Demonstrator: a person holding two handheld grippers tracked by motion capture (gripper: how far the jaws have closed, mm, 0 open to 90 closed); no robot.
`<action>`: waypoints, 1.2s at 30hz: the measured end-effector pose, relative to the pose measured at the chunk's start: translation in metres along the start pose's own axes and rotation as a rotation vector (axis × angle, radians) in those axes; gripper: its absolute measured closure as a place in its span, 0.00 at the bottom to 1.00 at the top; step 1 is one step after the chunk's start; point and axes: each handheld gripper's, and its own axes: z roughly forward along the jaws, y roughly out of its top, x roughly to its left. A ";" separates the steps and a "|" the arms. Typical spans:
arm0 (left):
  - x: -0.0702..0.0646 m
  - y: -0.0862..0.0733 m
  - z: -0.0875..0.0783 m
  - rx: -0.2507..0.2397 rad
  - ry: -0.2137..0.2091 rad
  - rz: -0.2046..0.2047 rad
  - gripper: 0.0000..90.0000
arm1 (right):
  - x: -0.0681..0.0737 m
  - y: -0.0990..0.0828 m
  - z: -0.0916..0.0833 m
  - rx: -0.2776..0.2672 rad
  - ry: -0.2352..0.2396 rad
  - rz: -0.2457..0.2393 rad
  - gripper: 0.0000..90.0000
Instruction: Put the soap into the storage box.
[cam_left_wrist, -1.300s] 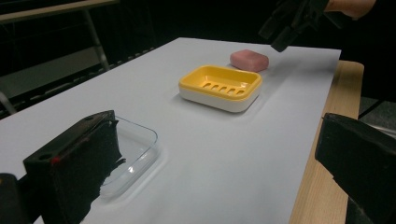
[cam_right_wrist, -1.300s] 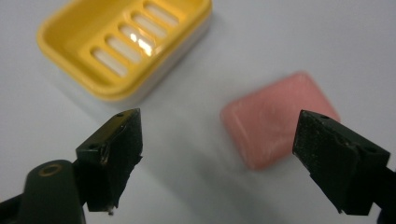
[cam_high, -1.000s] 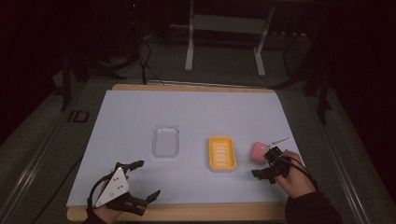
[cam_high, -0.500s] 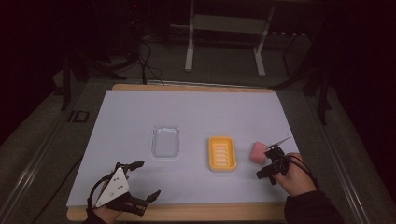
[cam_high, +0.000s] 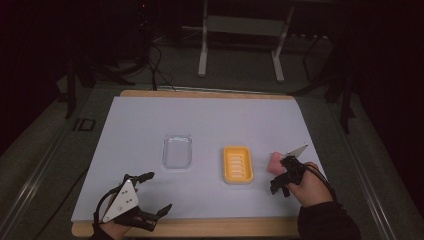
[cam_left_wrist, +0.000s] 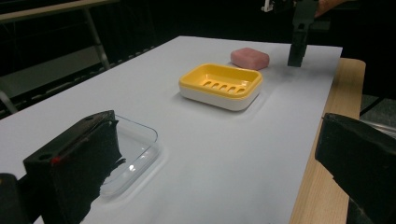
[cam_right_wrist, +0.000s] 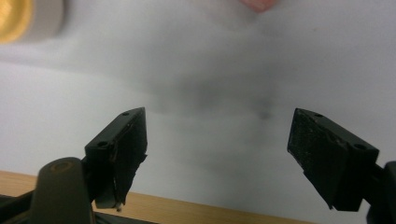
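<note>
right gripper (cam_right_wrist: 215, 154) jaws, just opening, stand wide and empty just beside the pink soap (cam_high: 275, 163); left gripper (cam_high: 150, 197) gapes empty.

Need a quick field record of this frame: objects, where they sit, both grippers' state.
surface: white sheet on a wooden table
clear dish: left of centre, empty
yellow soap dish: right of the clear dish, empty
pink soap: on the sheet, right of the yellow soap dish
right gripper: open, nothing between jaws, just near side of the pink soap
left gripper: open, near front edge, holds nothing
</note>
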 end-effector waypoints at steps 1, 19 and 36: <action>0.000 0.000 0.000 0.000 0.000 -0.001 0.01 | 0.001 0.001 -0.001 0.002 0.005 0.012 0.19; 0.000 0.000 0.000 0.000 -0.001 0.000 0.01 | 0.011 0.034 -0.021 -0.069 0.049 0.089 0.13; 0.000 0.000 0.000 0.001 -0.002 0.001 0.01 | 0.004 0.072 -0.029 -0.179 -0.009 0.246 0.19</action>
